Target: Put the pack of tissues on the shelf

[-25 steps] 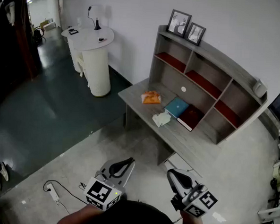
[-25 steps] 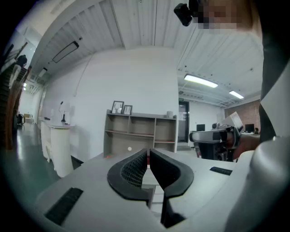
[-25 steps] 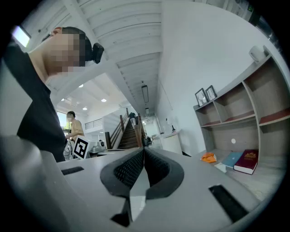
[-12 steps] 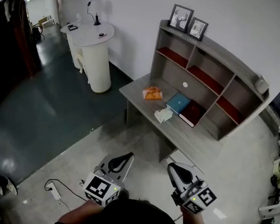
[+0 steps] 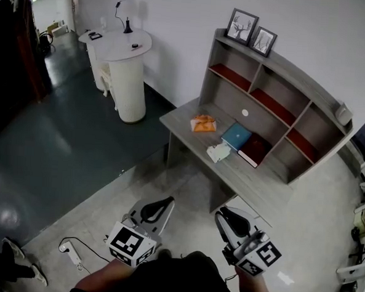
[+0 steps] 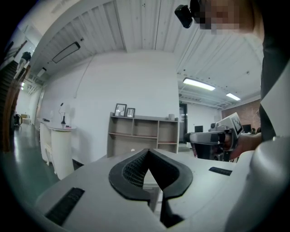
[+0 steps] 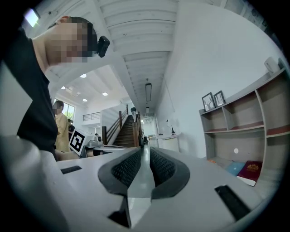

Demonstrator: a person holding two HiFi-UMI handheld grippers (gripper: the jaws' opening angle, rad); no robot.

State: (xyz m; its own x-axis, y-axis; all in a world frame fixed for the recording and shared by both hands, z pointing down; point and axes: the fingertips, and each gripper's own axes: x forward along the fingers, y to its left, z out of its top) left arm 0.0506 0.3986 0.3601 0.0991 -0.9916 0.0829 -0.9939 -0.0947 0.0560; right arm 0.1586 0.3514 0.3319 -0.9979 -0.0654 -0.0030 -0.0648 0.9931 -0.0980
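An orange pack of tissues (image 5: 203, 123) lies on the grey desk (image 5: 183, 116), in front of the wooden shelf unit (image 5: 277, 111). The pack also shows small in the right gripper view (image 7: 211, 160). My left gripper (image 5: 167, 202) and right gripper (image 5: 223, 212) hang low in the head view, over the floor and well short of the desk. Both are shut with nothing between their jaws. In the left gripper view the jaws (image 6: 148, 152) meet in front of the distant shelf unit (image 6: 142, 133). The right gripper (image 7: 144, 149) has the shelf unit (image 7: 244, 127) at its right.
On the desk lie a white crumpled item (image 5: 218, 152), a blue book (image 5: 237, 136) and a dark red book (image 5: 255, 150). Two framed pictures (image 5: 252, 33) stand on the shelf top. A round white counter (image 5: 123, 64) stands to the left; a cable with a plug (image 5: 70, 251) lies on the floor.
The desk and shelf have slid slightly to the right in the head view while both grippers keep their places low in it. A person's feet at the lower left have shifted.
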